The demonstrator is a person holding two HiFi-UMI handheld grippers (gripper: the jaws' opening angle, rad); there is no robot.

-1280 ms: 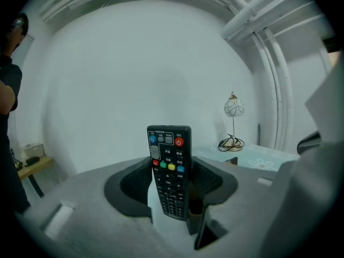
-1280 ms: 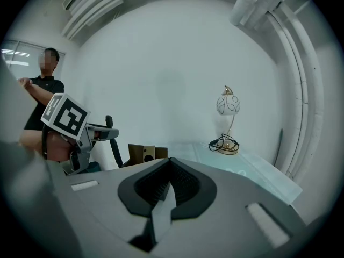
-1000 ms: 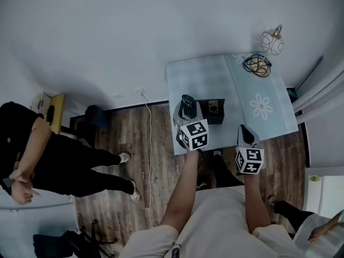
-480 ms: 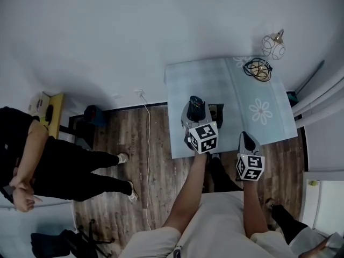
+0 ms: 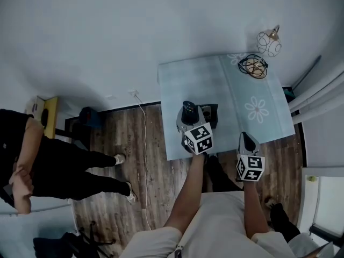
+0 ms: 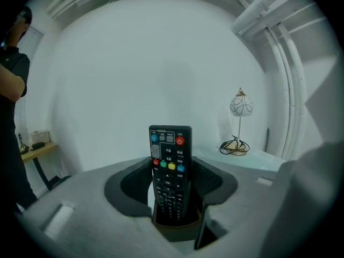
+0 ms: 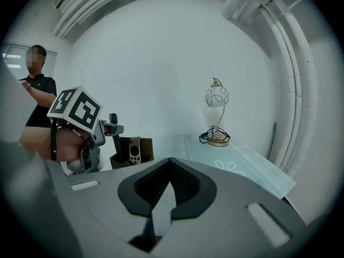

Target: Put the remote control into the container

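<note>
Left gripper [image 6: 171,184] clamps remote control [image 6: 170,163] upright (buttons toward camera), close by container [image 5: 212,114] near table [image 5: 215,82] front edge. Right gripper [image 7: 171,187] jaws together, empty.

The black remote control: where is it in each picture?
Head view: remote control centre, over the table's near-left part.
Left gripper view: remote control centre, upright between the jaws.
Right gripper view: remote control left, edge-on beside the container.
Shared landmark: globe lamp.
</note>
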